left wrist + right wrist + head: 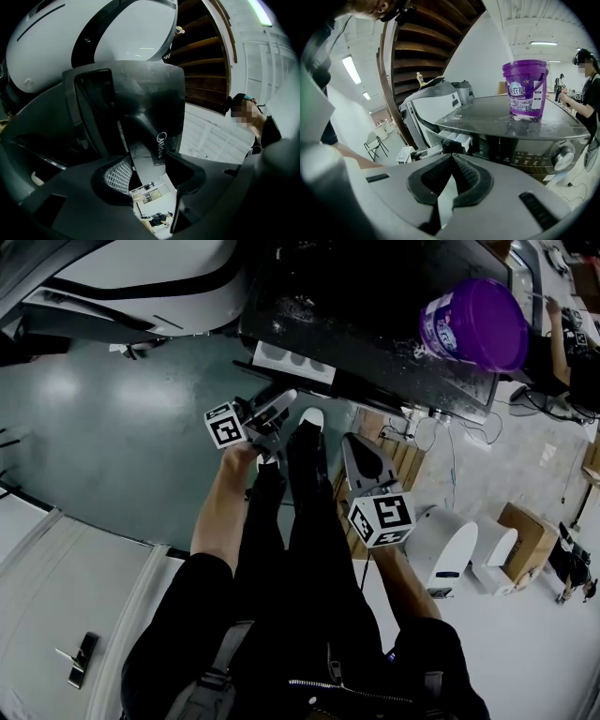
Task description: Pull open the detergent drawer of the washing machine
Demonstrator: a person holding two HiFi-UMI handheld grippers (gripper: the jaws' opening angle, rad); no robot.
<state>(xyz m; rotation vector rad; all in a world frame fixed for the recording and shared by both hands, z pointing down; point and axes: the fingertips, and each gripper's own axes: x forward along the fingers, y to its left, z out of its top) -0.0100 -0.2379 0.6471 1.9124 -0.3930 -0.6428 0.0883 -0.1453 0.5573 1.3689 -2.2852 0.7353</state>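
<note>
Left gripper (150, 171) is pinching the dark front panel (140, 103) of the white plastic detergent drawer (452, 137), which sits partway out at the left of the dark-topped washing machine (511, 117), so I'd pull straight and level; right gripper (453, 157) is pressed shut, empty.

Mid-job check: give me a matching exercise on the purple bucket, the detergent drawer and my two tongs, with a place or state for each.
Column 1:
1. purple bucket
2. detergent drawer
3. left tongs
4. right tongs

Column 2:
A. shut, nothing between them
B. standing on top of the washing machine
C. pulled out
D. closed on the drawer's dark front panel

Pairs: 1-B, 2-C, 3-D, 4-A
</note>
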